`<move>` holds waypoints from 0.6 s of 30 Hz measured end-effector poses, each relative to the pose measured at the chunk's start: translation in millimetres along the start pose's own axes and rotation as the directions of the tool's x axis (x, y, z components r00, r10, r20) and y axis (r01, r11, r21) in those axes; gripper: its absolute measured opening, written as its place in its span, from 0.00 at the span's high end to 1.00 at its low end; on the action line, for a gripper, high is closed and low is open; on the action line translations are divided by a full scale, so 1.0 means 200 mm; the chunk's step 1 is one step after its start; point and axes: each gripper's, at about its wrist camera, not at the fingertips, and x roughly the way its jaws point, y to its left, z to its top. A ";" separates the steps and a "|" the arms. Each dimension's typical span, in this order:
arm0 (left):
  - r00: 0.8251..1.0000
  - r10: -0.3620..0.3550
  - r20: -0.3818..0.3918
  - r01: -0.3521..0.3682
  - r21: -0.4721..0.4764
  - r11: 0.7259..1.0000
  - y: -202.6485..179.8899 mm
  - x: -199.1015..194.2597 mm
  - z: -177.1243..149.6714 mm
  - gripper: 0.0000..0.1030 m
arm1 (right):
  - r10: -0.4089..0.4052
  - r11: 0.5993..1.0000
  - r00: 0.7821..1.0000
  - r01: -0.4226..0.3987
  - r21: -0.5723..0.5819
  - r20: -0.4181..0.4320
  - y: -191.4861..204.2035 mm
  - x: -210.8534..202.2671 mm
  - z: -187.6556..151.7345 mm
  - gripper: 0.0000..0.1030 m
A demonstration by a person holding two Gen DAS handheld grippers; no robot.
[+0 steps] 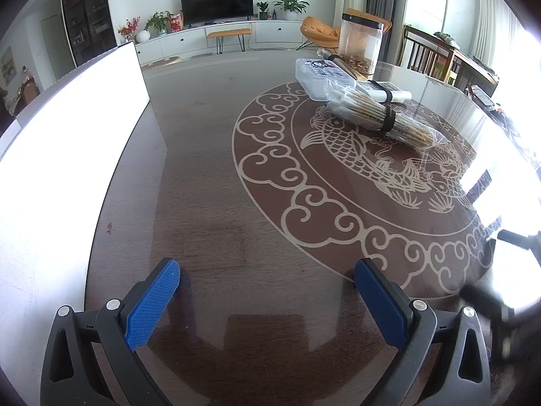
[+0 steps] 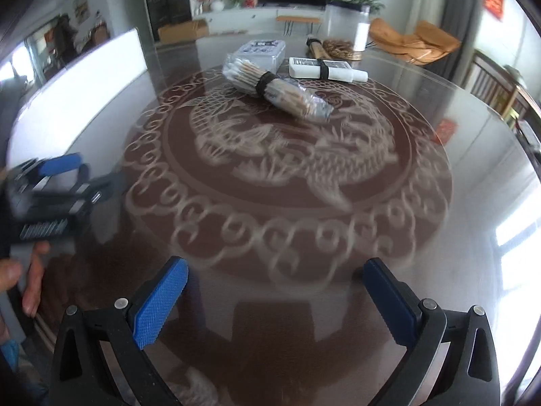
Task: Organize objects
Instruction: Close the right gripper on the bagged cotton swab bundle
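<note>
Approach step, nothing grasped. Left gripper (image 1: 267,275) and right gripper (image 2: 275,270) both gape wide, empty. Swab bundle (image 2: 275,89) lies beyond them, touching the plastic box (image 2: 262,52); next move probably requires reaching forward.

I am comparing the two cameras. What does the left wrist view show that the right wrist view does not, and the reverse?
Only the left wrist view shows the left hand-held gripper from behind, open over bare table, and the dining chairs to the right.

Only the right wrist view shows the right hand-held gripper, open, a cardboard box on the floor, and the person's hand.

Both show the stick bundle, flat plastic box, white bottle, clear jar, white board and television.
</note>
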 end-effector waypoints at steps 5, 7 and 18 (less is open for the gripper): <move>1.000 0.000 0.000 0.000 0.000 1.000 0.00 0.00 0.00 0.00 | -0.005 0.984 0.999 0.013 -0.175 0.049 0.04 0.08 0.33 0.00; 1.000 0.000 0.000 0.000 0.000 1.000 0.00 0.00 0.00 0.00 | 0.000 0.978 0.999 0.010 -0.210 0.045 0.05 0.14 0.47 0.00; 1.000 0.000 0.000 0.000 0.000 1.000 0.00 0.00 0.00 0.00 | 0.107 0.987 0.994 -0.110 -0.121 -0.032 0.02 0.45 0.79 0.53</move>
